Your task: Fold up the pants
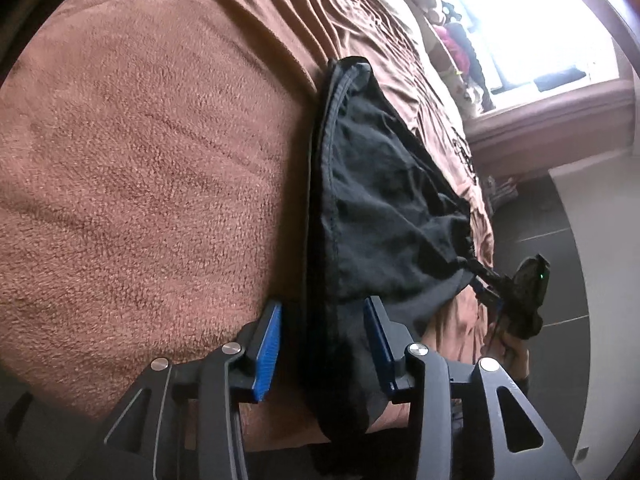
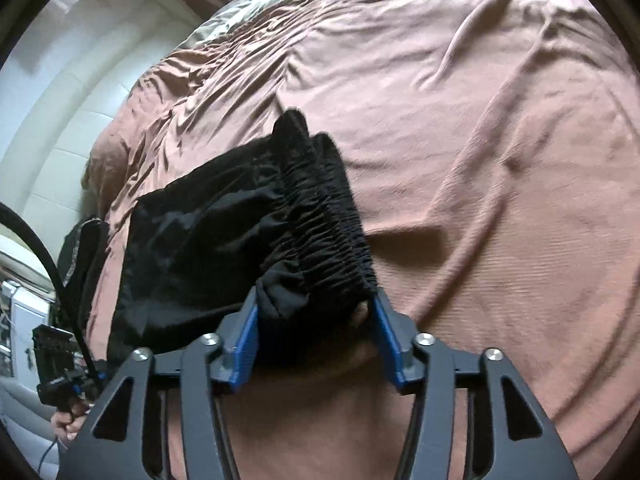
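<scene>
Black pants [image 2: 224, 224] hang gripped in both left tongs [image 1: 324, 340] and right tongs [image 2: 316, 332].

Home bedroom: bed [image 2: 460, 140] under brown bedspread, fleece blanket [image 1: 140, 160], window [image 1: 520, 20].

The pants [image 1: 384, 184] hang stretched between the two grippers above the bed [image 1: 140, 160]. In the left wrist view, one end of the cloth runs between the jaws of the left gripper [image 1: 324, 344], and the far end reaches the right gripper [image 1: 496, 280], which sits off to the right, near the bed's edge, with the floor [image 1: 560, 240] beyond it. In the right wrist view, the gathered waistband [image 2: 328, 220] sits between the jaws of the right gripper [image 2: 316, 332], and the cloth trails left toward the left gripper [image 2: 60, 364], over the sheet [image 2: 480, 160].
</scene>
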The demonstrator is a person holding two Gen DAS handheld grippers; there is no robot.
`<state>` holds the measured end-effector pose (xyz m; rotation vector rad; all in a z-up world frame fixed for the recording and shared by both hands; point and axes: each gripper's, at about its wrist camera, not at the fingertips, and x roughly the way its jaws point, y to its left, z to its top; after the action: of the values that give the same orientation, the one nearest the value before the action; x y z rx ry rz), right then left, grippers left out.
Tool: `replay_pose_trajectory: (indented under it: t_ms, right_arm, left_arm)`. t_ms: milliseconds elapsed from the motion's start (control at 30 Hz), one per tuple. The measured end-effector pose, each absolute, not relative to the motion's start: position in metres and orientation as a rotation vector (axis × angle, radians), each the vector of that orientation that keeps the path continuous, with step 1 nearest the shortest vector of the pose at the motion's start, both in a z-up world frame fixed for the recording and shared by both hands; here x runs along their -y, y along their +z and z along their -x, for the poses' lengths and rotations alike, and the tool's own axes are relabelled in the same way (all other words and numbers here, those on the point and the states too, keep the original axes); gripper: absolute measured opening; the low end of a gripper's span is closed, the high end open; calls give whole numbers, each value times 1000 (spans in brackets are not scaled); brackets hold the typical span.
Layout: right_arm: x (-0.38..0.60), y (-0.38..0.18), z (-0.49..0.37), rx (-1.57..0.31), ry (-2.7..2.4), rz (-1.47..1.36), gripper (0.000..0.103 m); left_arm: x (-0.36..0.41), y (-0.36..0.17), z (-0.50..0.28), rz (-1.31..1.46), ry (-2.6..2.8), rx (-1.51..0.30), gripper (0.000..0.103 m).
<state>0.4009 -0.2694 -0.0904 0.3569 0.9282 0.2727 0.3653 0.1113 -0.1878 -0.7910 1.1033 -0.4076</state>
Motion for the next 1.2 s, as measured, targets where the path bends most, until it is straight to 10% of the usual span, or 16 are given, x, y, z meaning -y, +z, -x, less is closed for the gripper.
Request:
replay_pose_trajectory:
  t_ms: [700, 1200]
  right_arm:
    - [154, -62, -328, -821, 338, -163, 54]
    - [93, -124, -342, -986, 288, -83, 26]
  left_arm:
    - [-96, -196, -371, 817, -534, -1034, 46]
    - [-101, -199, -362, 845, -603, -1021, 35]
